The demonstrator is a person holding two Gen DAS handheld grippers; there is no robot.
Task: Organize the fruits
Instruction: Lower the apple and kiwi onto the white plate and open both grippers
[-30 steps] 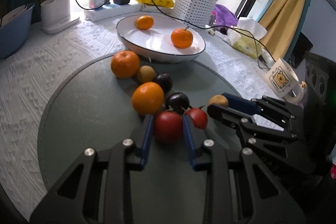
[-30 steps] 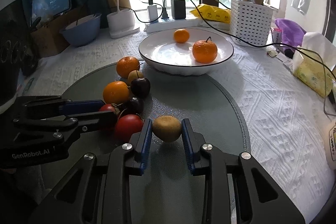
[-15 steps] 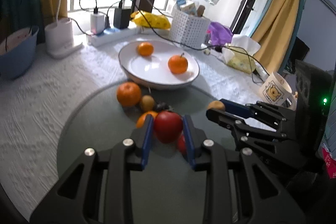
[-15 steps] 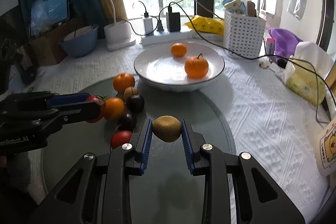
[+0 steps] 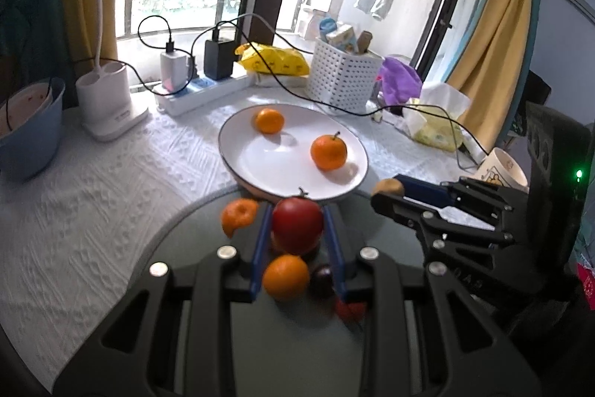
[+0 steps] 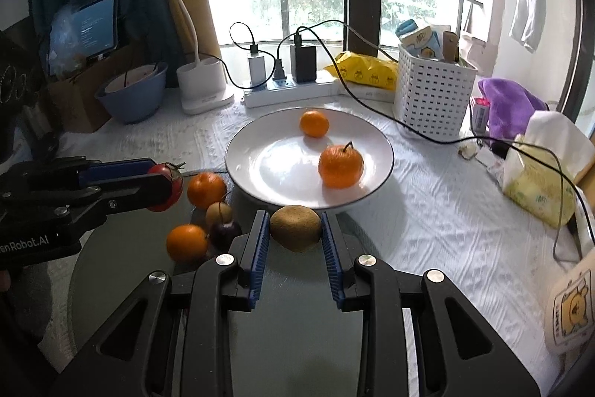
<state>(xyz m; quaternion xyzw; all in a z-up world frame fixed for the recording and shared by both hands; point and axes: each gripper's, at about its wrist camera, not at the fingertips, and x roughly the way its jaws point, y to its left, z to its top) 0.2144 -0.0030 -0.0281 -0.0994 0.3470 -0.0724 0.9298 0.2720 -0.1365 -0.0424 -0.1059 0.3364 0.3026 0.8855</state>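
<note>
The left gripper (image 5: 296, 240) clamps a red tomato (image 5: 297, 225) at centre frame, just below the white plate (image 5: 260, 166). The right gripper (image 6: 295, 240) grips a brown kiwi (image 6: 295, 227) at centre frame, against the plate's near rim. Two oranges (image 6: 340, 165) sit on the plate; loose fruit lies lower left.

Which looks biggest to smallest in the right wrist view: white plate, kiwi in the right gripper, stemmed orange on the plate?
1. white plate, clearly largest.
2. kiwi and stemmed orange: alike in size; the kiwi sits nearer the camera, so unranked.
</note>
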